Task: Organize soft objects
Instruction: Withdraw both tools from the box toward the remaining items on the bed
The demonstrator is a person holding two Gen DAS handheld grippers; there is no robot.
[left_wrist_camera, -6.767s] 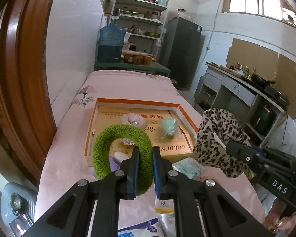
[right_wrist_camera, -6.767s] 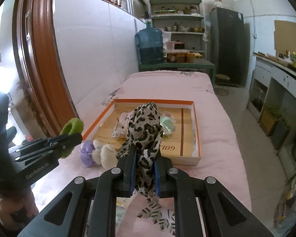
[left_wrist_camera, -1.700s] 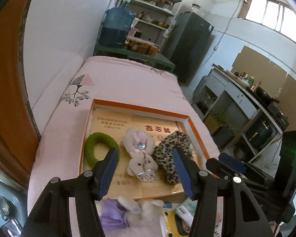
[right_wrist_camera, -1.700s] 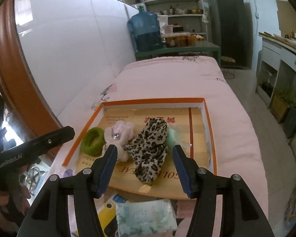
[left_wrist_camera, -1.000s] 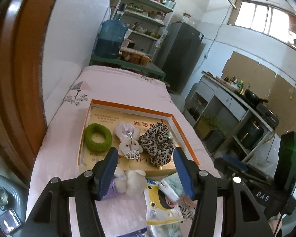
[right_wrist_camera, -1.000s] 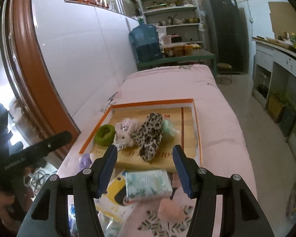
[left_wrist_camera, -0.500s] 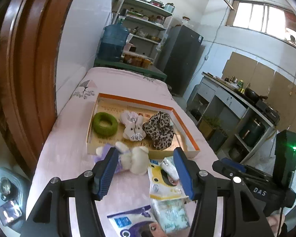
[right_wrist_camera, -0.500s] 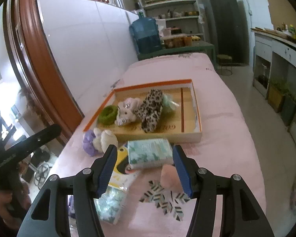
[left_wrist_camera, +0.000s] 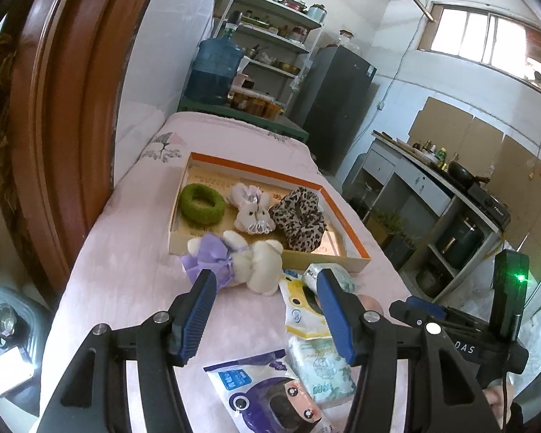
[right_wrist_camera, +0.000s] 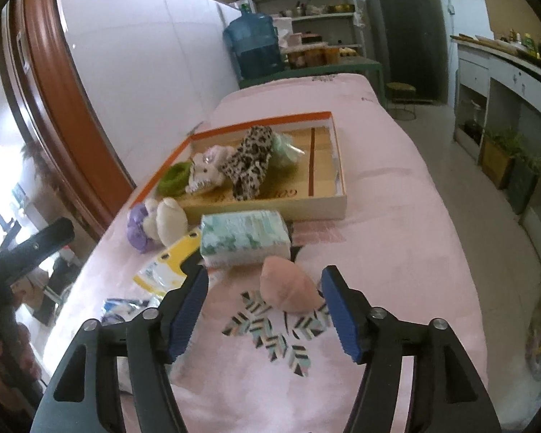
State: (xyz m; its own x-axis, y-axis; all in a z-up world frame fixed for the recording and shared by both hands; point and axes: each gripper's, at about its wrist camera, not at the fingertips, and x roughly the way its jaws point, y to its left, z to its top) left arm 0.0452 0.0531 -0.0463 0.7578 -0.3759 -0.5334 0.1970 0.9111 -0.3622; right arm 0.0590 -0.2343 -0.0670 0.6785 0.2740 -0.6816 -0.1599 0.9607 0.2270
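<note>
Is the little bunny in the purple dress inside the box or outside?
Outside. The bunny lies on the pink cover just in front of the box.

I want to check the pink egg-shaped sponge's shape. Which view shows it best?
The right wrist view: the pink egg-shaped sponge lies whole and unobstructed. The left wrist view shows only a sliver of it behind a jaw.
</note>
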